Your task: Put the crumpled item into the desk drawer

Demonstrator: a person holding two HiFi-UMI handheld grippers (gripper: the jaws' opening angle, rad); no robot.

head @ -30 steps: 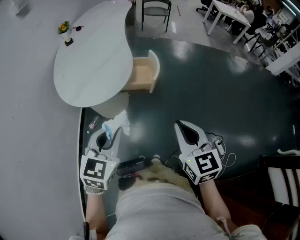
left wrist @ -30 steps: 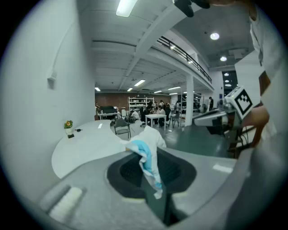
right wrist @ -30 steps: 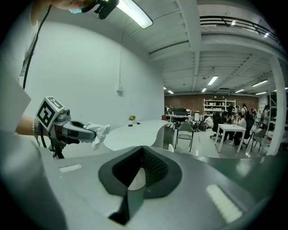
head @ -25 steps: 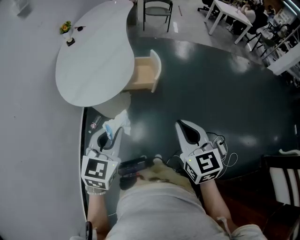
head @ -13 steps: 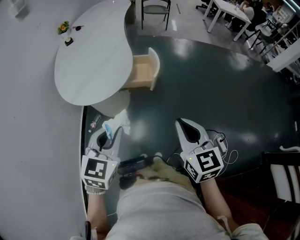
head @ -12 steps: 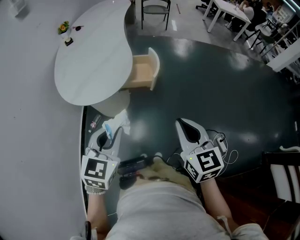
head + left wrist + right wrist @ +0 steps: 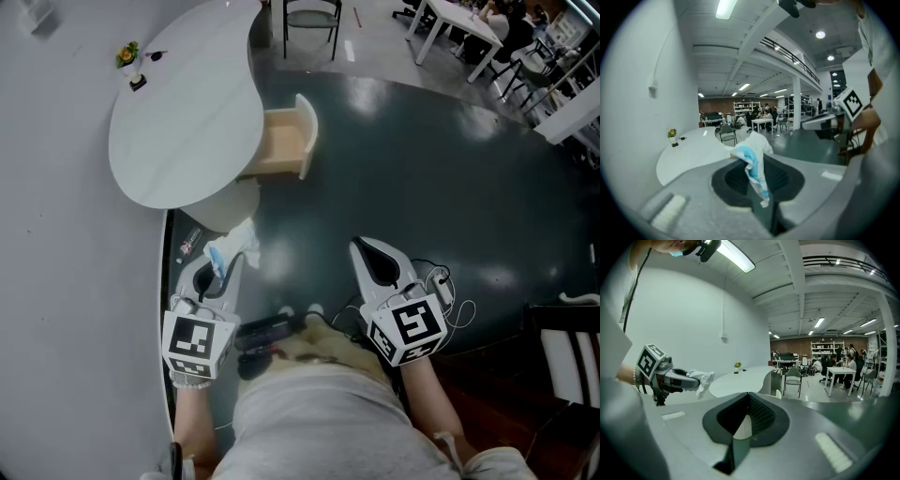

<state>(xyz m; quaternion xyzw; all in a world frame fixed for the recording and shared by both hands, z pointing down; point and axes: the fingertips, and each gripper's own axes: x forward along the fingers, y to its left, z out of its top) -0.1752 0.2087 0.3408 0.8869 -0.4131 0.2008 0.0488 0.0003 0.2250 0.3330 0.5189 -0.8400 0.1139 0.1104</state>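
A crumpled white and blue item point(image 7: 236, 244) sticks out of my left gripper point(image 7: 225, 265), which is shut on it low at the left of the head view. In the left gripper view the crumpled item point(image 7: 758, 140) hangs over the dark pads, with the left gripper point(image 7: 751, 158) pointing toward the white desk point(image 7: 689, 152). The desk point(image 7: 183, 117) stands ahead, its wooden drawer point(image 7: 281, 142) pulled open to the right. My right gripper point(image 7: 364, 251) is shut with nothing in it. The right gripper view shows its jaws together, and the left gripper point(image 7: 689, 378) with the item point(image 7: 704, 378) off to the left.
A small flower pot point(image 7: 128, 54) and a dark object sit on the desk's far side. A black chair point(image 7: 312, 19) stands beyond the desk, and white tables point(image 7: 459, 33) with seated people are at the far right. A wall runs along the left. Cables point(image 7: 448, 298) trail by the right gripper.
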